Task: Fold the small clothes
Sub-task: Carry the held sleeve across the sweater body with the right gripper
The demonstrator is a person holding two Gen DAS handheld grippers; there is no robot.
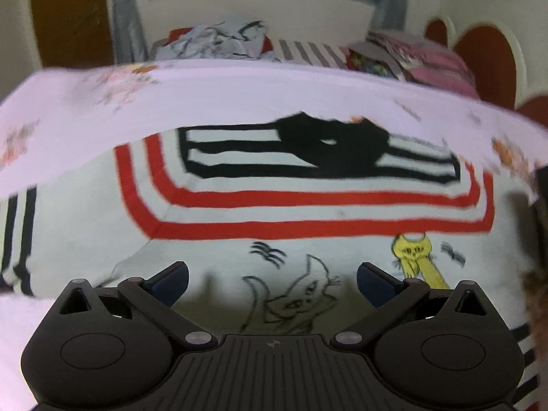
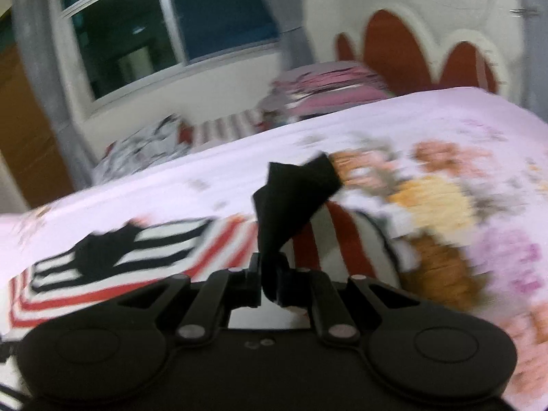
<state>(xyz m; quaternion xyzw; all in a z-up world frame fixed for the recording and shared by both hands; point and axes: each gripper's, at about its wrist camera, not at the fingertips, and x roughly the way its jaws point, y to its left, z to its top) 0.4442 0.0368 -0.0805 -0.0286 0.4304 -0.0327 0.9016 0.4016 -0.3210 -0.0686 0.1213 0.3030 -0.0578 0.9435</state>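
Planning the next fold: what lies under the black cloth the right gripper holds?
Under the black cloth shows red-and-white striped fabric; the right gripper covers what is directly beneath.

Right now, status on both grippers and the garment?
Left gripper open, empty, over the sheet. Right gripper shut on black cloth, a corner pulled up. Nothing in the way.

Black cloth (image 2: 294, 198); red-and-black-striped garment (image 1: 301, 202); pink floral sheet (image 1: 239, 92).

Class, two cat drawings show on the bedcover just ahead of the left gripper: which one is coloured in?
The yellow cat, right of the outline-only cat, which is bare black linework.
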